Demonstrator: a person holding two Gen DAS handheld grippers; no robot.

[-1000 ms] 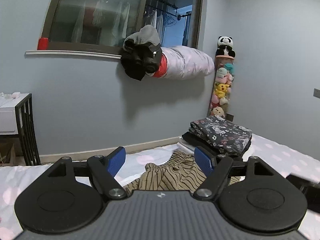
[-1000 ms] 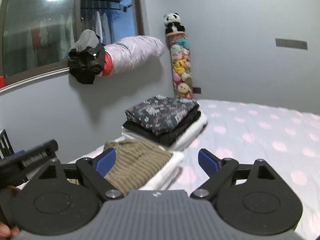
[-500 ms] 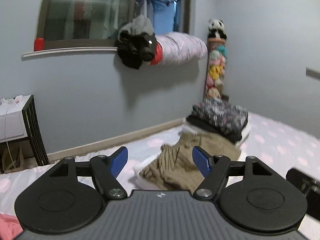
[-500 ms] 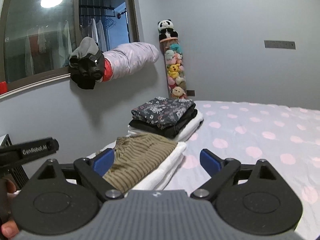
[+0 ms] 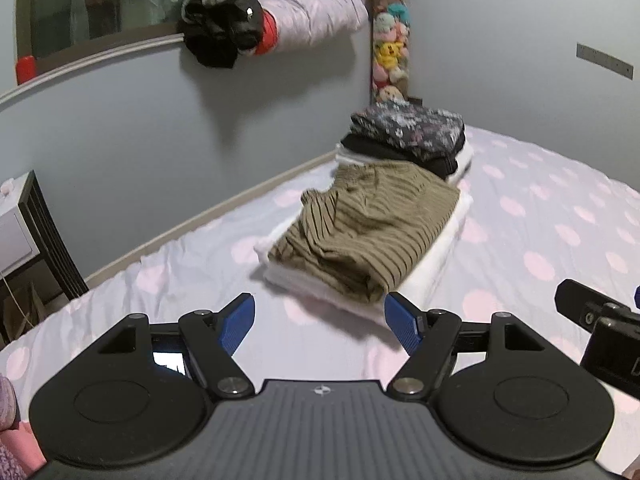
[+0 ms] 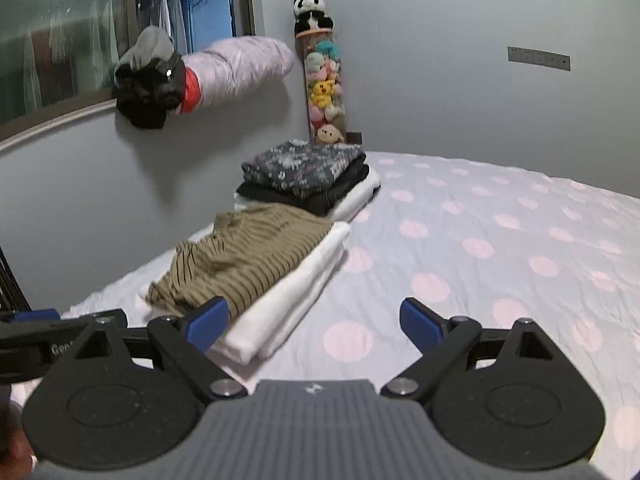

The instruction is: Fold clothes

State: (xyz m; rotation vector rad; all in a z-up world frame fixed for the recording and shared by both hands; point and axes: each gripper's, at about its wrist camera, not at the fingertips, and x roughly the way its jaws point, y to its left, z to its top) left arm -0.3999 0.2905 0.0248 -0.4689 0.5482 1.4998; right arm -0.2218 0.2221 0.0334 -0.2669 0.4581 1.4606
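An olive striped garment point(image 5: 368, 228) point(image 6: 244, 256) lies folded on a folded white cloth point(image 5: 432, 256) point(image 6: 292, 300) on the bed. Behind it stands a second pile topped by a dark floral garment point(image 5: 408, 128) point(image 6: 304, 164) over black and white pieces. My left gripper point(image 5: 324, 322) hangs open just short of the olive pile, nothing between its blue fingers. My right gripper point(image 6: 314, 320) is open too, its left finger point(image 6: 208, 320) in front of the white cloth's near corner; whether it touches is unclear. Each gripper shows at the other view's edge.
The bed sheet point(image 6: 500, 248) is pale with pink dots and stretches free to the right. A grey wall with a window ledge holds a rolled quilt and dark clothes point(image 5: 224, 32). A tube of plush toys point(image 6: 324, 80) stands in the corner. A dark bedside stand point(image 5: 32, 236) is at left.
Both grippers have drawn back and tilted downward, so the olive pile now sits ahead of the fingers rather than between them. Both stay open.
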